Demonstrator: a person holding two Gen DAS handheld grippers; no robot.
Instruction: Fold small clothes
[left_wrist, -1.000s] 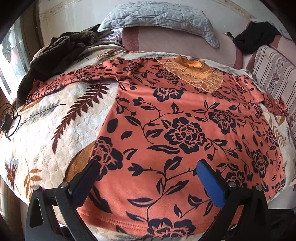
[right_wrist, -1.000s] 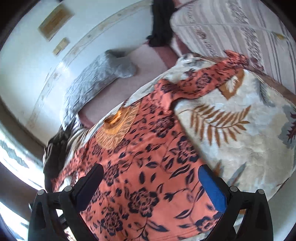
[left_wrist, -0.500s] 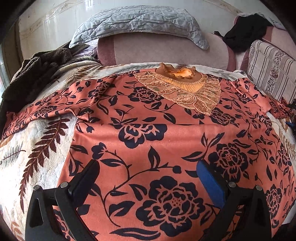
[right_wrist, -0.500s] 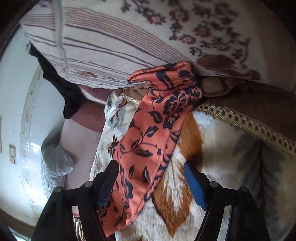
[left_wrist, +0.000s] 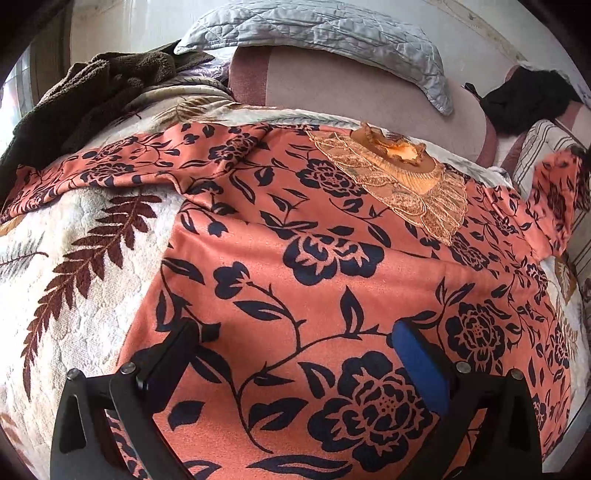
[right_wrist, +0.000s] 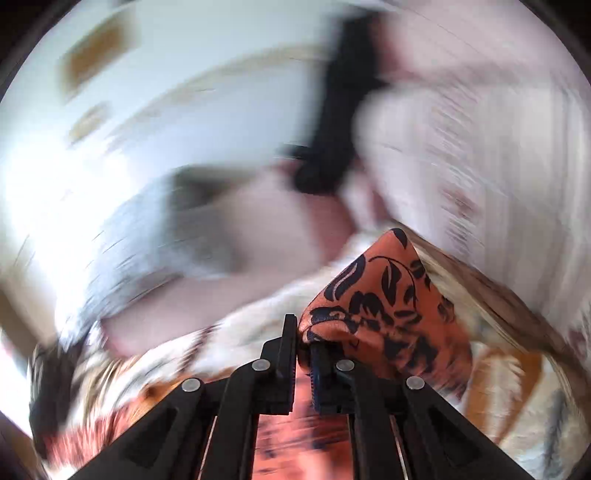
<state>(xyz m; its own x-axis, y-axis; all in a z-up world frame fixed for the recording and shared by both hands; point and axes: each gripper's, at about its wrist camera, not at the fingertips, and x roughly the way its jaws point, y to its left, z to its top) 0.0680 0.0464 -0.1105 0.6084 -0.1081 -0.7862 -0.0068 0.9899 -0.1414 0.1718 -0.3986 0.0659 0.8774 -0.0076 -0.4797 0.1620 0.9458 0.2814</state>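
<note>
Left wrist view looks low along the blouse (left_wrist: 295, 258); the blurred right wrist view sits close on its sleeve (right_wrist: 384, 306).

Home bedroom, leaf-print bedspread (left_wrist: 85, 280), quilted grey pillow (left_wrist: 314, 33), padded headboard (left_wrist: 351, 92)

A grey quilted pillow (left_wrist: 325, 33) tops the mauve sofa back (left_wrist: 354, 88) below a pale wall (left_wrist: 140, 22).

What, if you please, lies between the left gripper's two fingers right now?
In the left wrist view, only the orange floral top shows between the open left gripper fingers: its flat front with a dark vine and rose print, spread on the leaf-patterned blanket.
</note>
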